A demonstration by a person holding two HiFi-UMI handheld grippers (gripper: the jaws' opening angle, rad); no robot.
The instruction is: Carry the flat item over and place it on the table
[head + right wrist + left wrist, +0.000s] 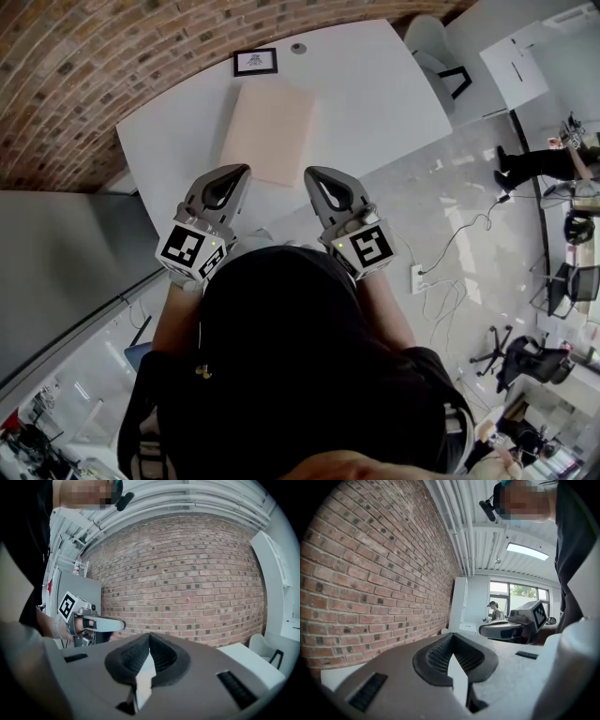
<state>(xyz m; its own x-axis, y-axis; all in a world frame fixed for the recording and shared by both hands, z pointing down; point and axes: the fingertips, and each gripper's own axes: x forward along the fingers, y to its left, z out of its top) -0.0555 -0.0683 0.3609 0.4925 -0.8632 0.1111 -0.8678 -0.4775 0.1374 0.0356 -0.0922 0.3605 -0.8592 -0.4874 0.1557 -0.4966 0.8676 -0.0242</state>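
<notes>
The flat item is a pale beige board point(269, 131) lying flat on the white table point(375, 94), near its middle. Both grippers hover over the table's near edge, just short of the board and apart from it. My left gripper point(232, 174) is shut with nothing in it; in its own view its tips point(451, 635) meet and point toward the brick wall. My right gripper point(314, 175) is shut and empty too, with its jaws point(149, 635) closed together. Each gripper also shows in the other's view: the right gripper point(520, 620) and the left gripper point(89, 620).
A small framed picture point(255, 62) and a round disc point(298, 48) sit at the table's far edge, by the brick wall point(112, 56). A chair point(436, 47) stands at the far right corner. A power strip point(417, 277) with cables lies on the floor at right. A grey partition point(66, 253) stands at left.
</notes>
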